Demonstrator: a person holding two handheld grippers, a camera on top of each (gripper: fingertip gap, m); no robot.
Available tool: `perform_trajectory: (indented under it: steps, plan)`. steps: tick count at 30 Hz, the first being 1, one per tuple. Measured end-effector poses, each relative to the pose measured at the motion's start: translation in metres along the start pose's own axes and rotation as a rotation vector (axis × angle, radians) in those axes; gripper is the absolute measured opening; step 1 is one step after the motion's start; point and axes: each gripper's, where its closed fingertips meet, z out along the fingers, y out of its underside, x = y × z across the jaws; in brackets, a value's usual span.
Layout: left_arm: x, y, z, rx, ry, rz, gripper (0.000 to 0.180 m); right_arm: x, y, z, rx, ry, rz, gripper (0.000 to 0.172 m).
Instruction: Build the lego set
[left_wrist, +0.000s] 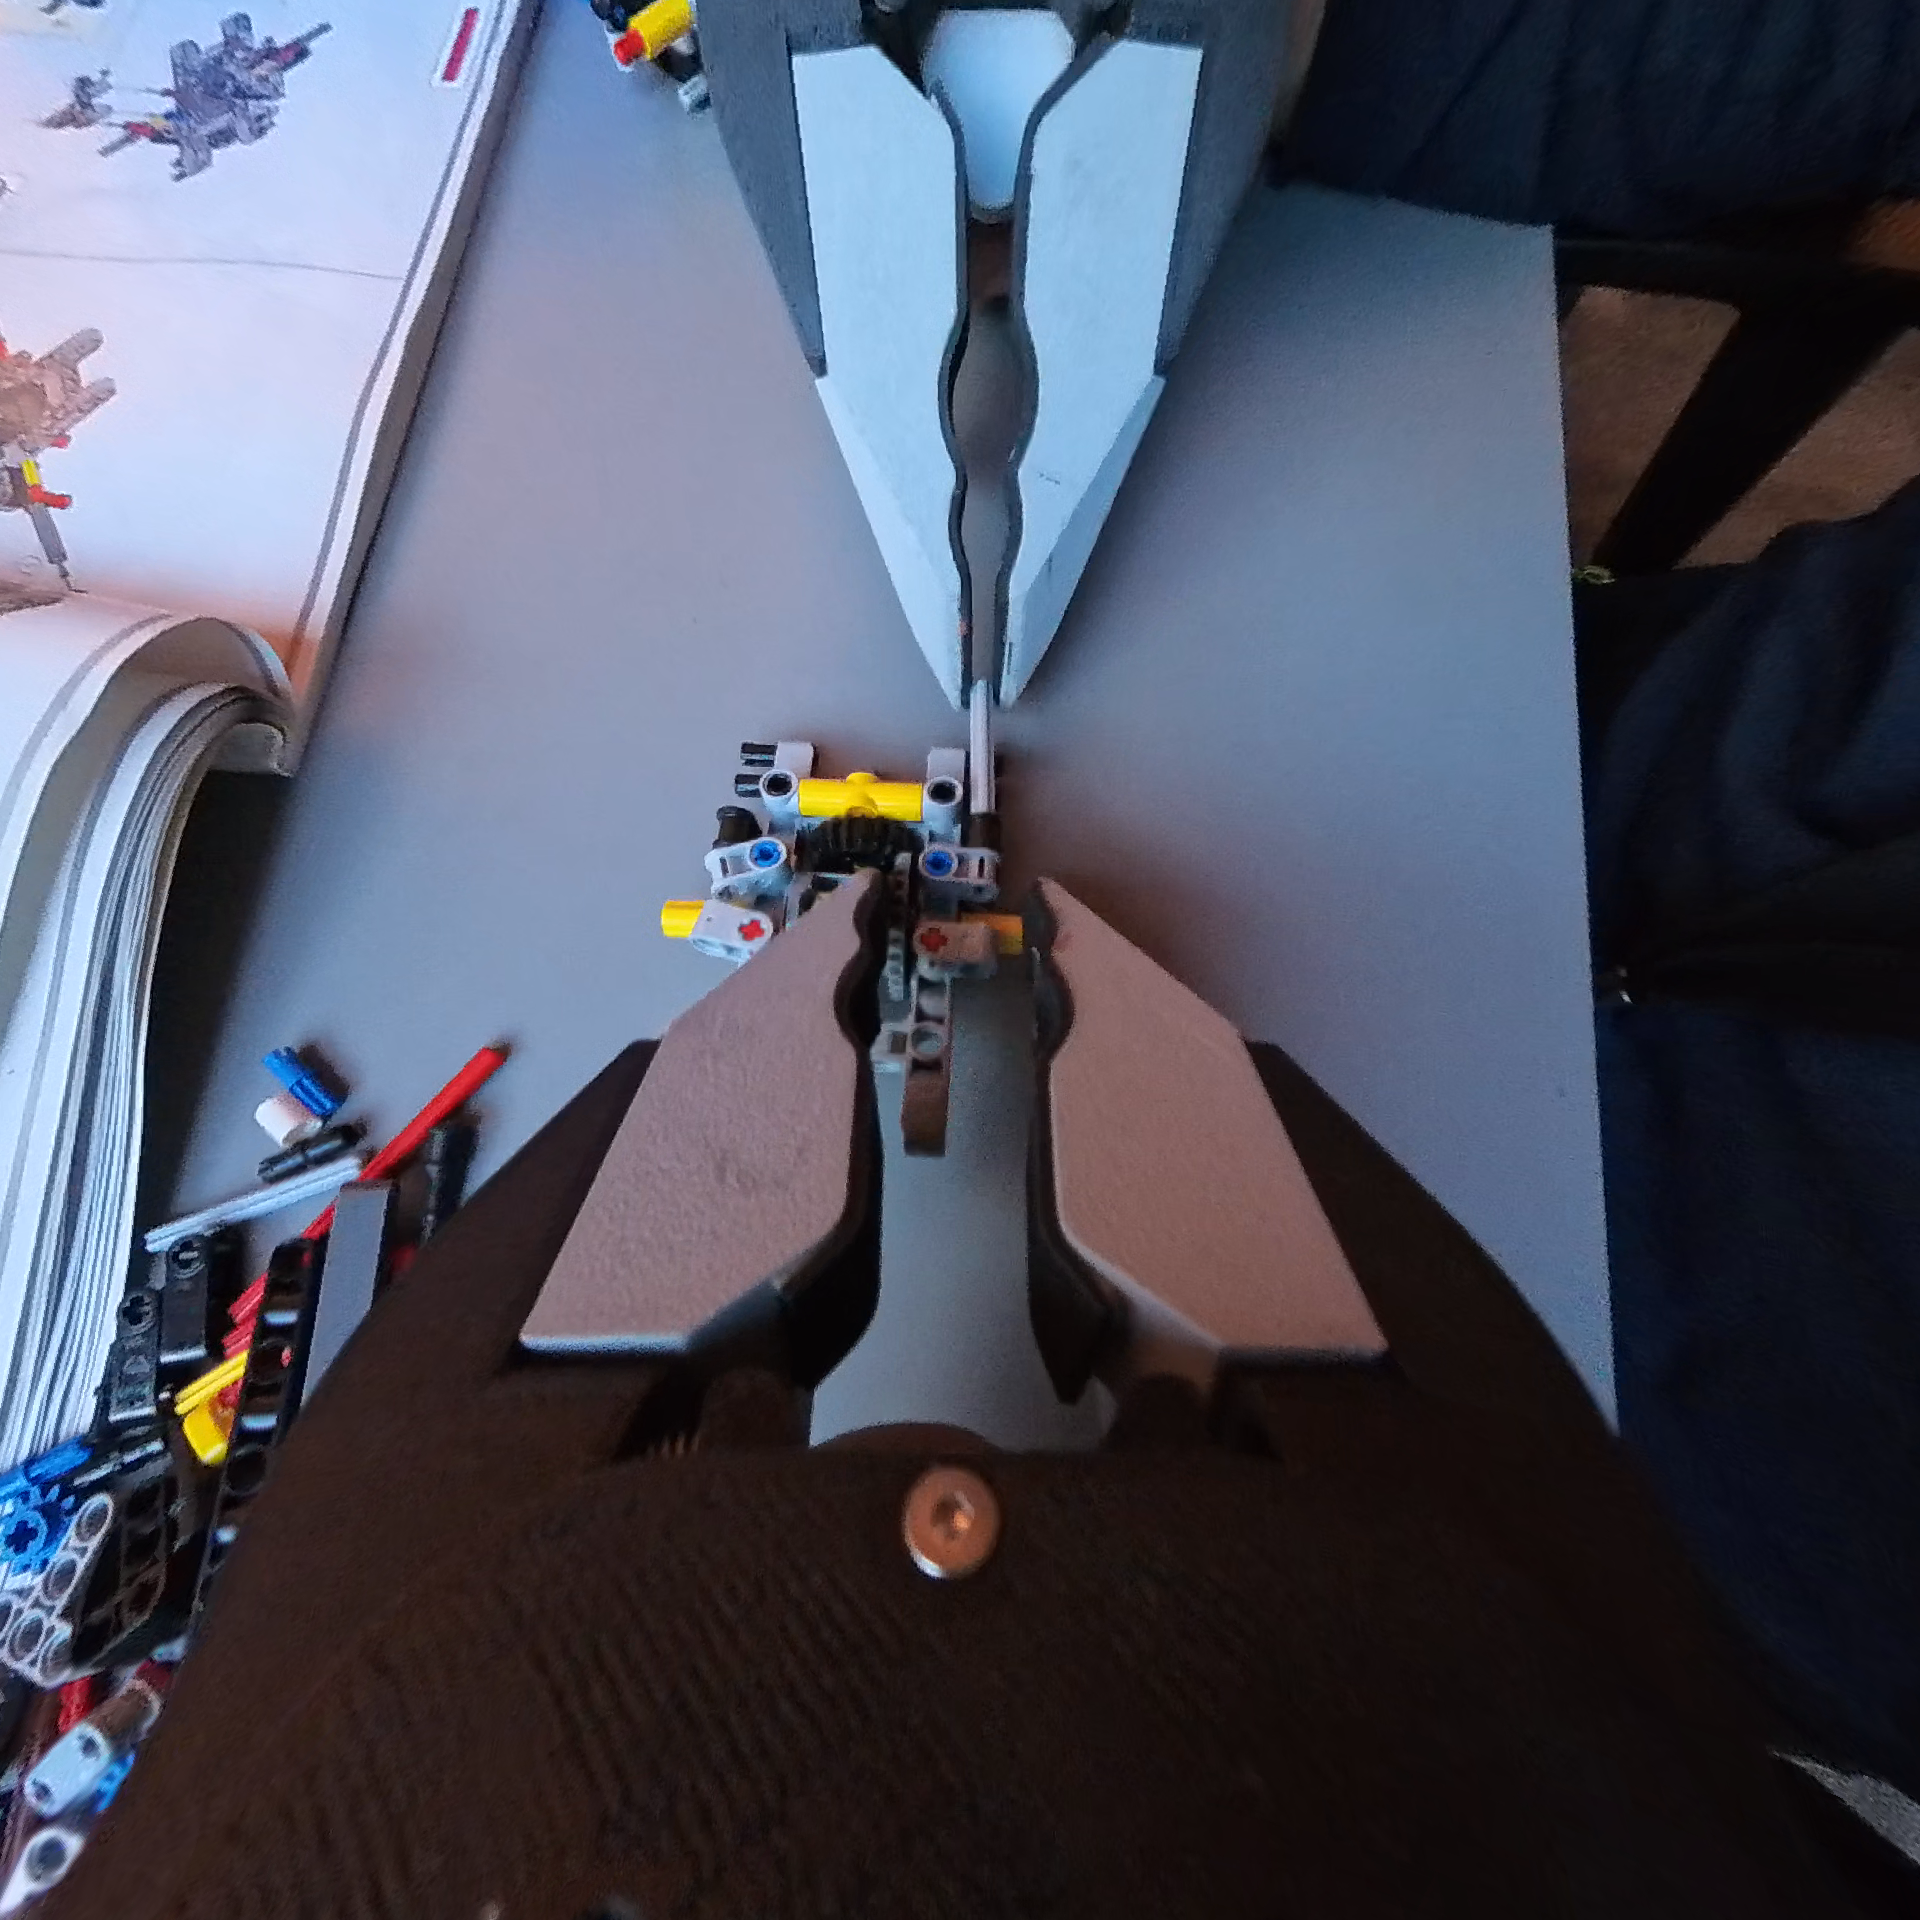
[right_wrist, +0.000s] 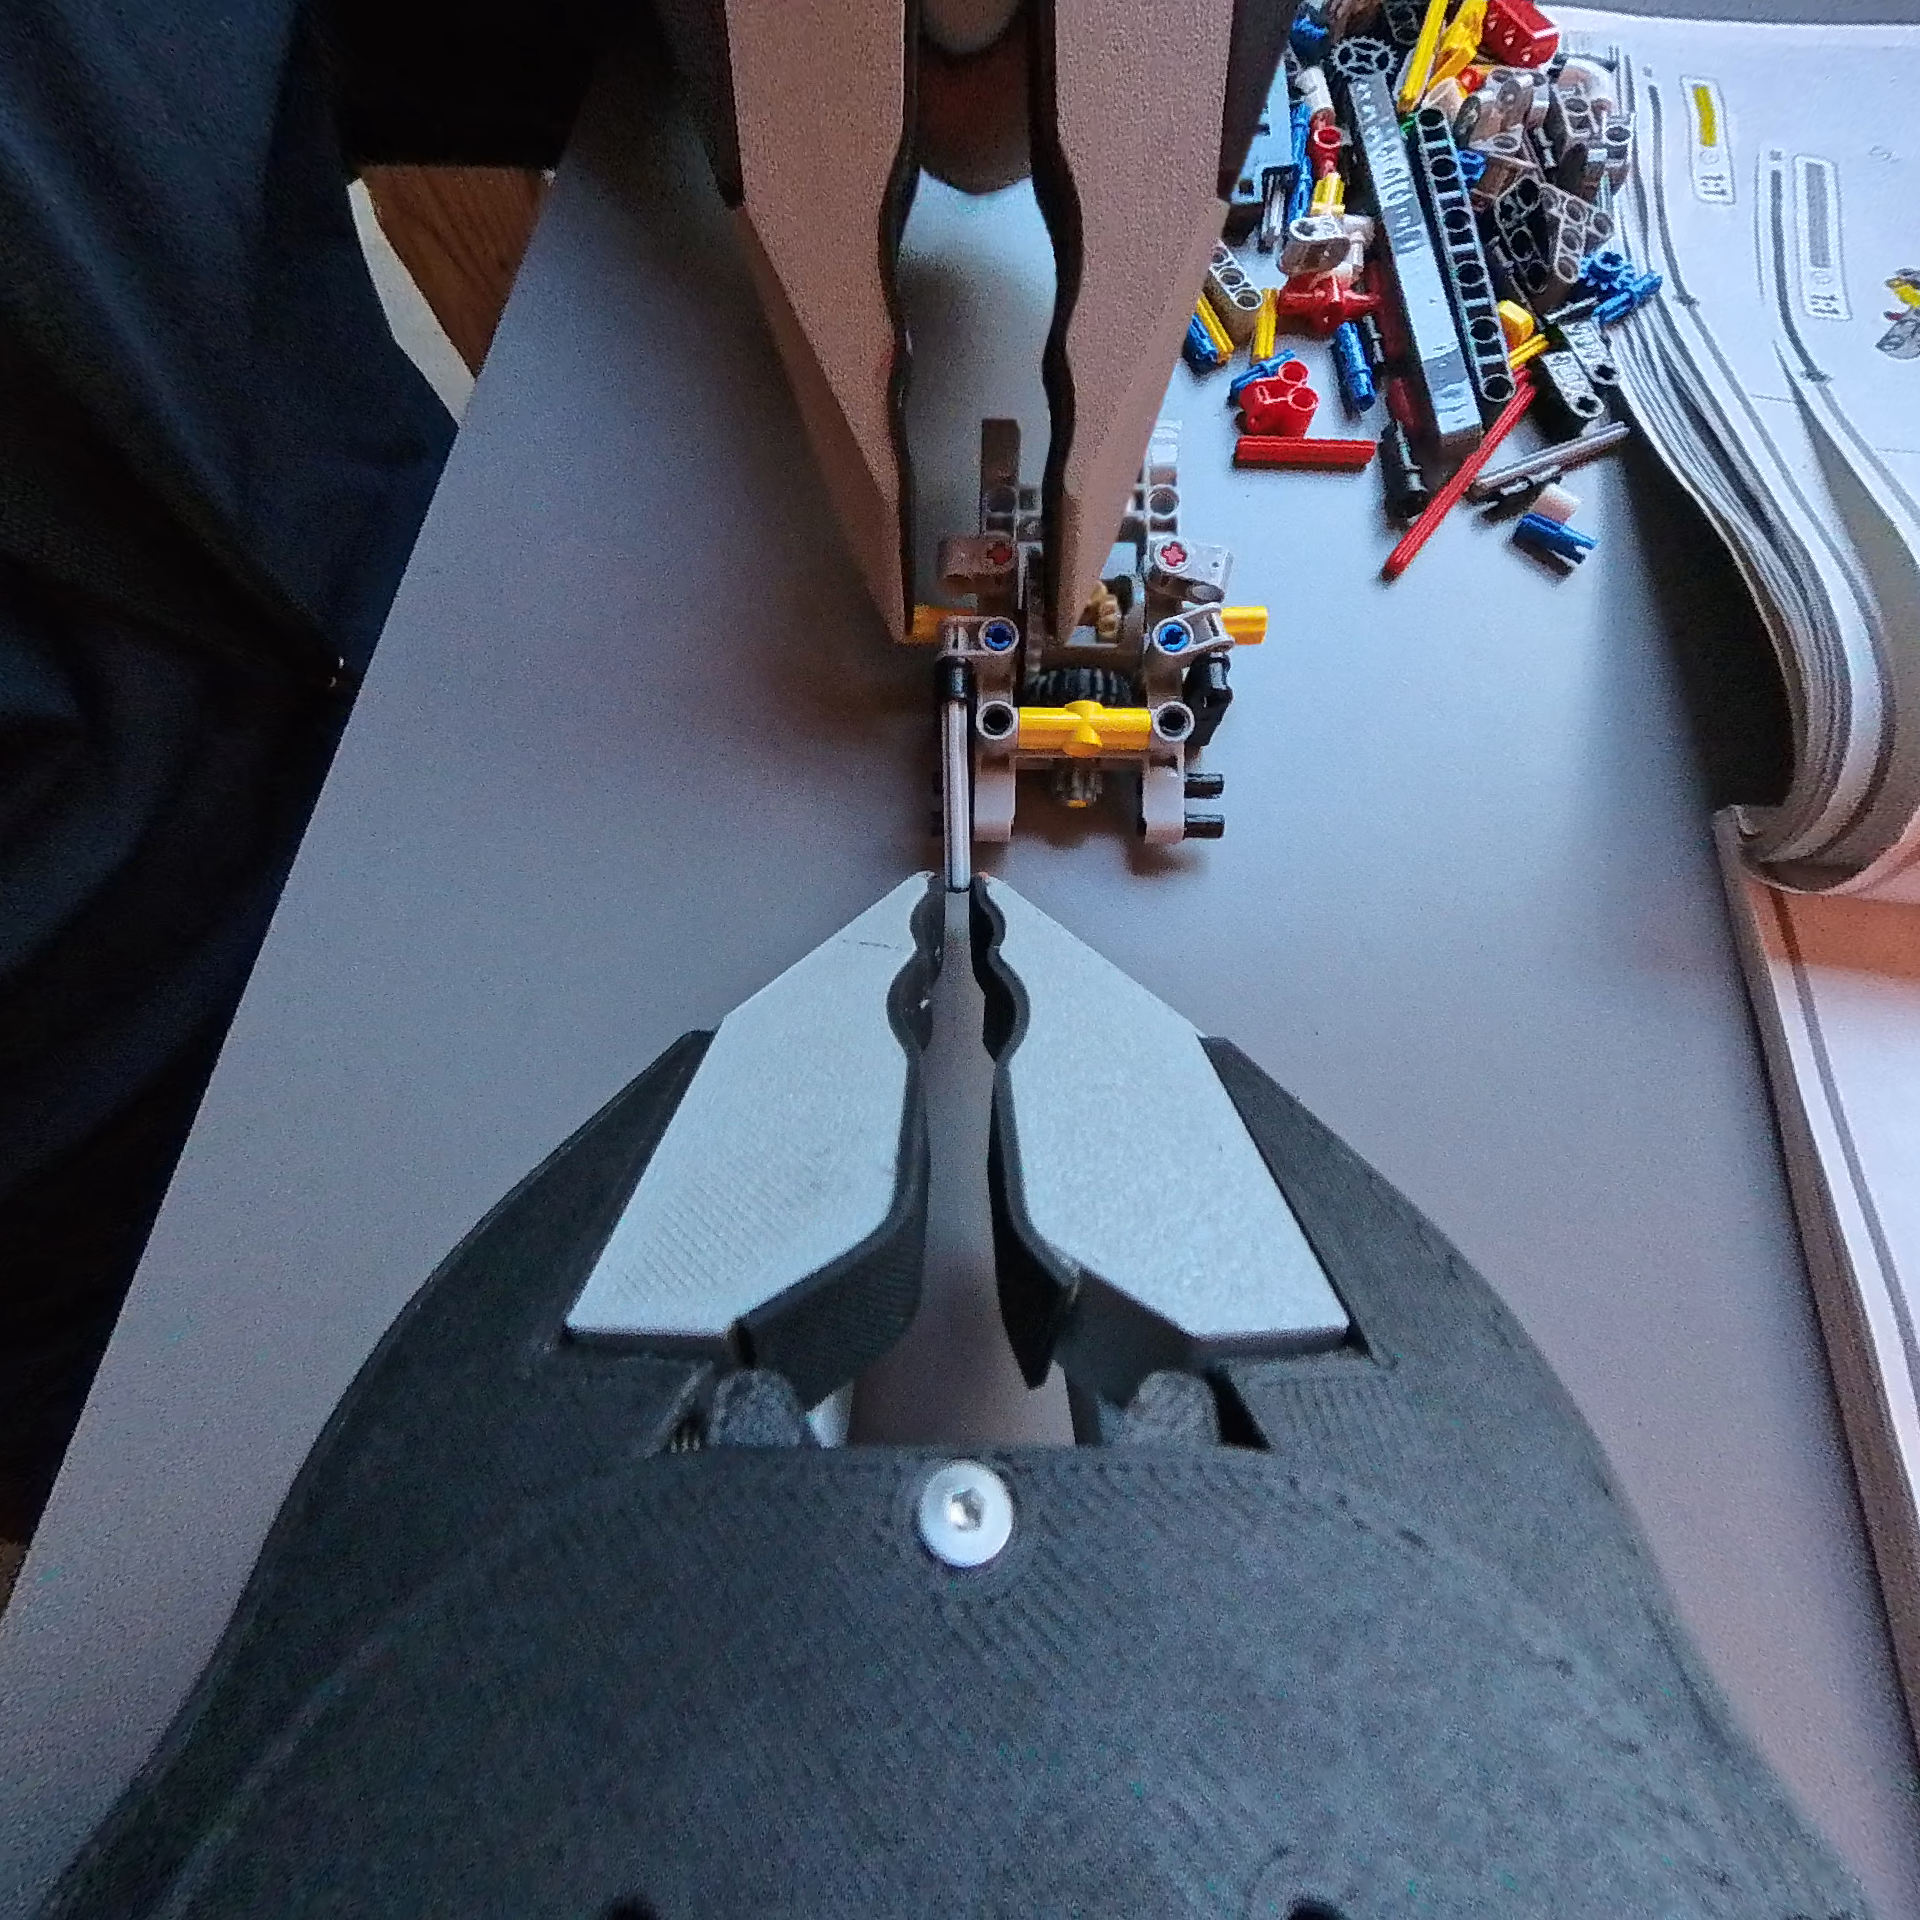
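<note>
The right tool (right_wrist: 957, 883) pinches a thin grey axle (right_wrist: 955, 790) beside the brick assembly (right_wrist: 1081, 717). The left tool (left_wrist: 956, 894) straddles its near end, pads pressing. Best keep the axle straight.

Brick assembly (right_wrist: 1081, 675) lies on table (right_wrist: 623, 727), beside booklet (right_wrist: 1787, 520).

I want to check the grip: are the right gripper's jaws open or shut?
Shut: the right gripper pinches the thin grey axle at its tips, beside the brick assembly.

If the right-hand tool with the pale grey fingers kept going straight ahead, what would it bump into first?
Probably the small grey, yellow and black brick-built assembly: the right tool already pinches a thin light grey rod running into its side. The left tool lies beyond.
</note>
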Motion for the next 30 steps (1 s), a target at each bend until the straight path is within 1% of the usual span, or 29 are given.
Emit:
perform_trajectory:
  steps: [6, 10, 15, 21, 25, 30]
  plan:
    - [-0.0017, 0.0007, 0.0023, -0.01, -0.038, 0.038, 0.019, -0.0006, -0.0006, 0.0022, -0.008, 0.001, 0.002, 0.002]
    - [-0.0021, 0.0, 0.0028, 0.006, -0.032, 0.033, 0.018, 0.0002, -0.0007, 0.0015, -0.006, 0.001, 0.01, 0.001]
    - [-0.0027, -0.0017, 0.004, 0.059, -0.023, 0.015, 0.017, -0.0012, 0.0017, 0.0021, -0.028, -0.008, 0.019, 0.001]
    - [-0.0027, -0.0021, 0.0044, 0.079, -0.02, 0.0, 0.017, -0.0028, 0.0028, 0.0034, -0.046, -0.06, 0.083, 0.001]
    - [-0.0041, -0.0016, 0.0037, 0.081, -0.014, -0.019, 0.017, 0.0013, 0.0031, 0.0059, -0.065, -0.011, 0.05, 0.0]
    - [-0.0052, -0.0008, 0.0028, 0.079, -0.021, -0.028, 0.017, 0.0042, 0.0017, 0.0077, -0.071, 0.001, 0.057, 0.0]
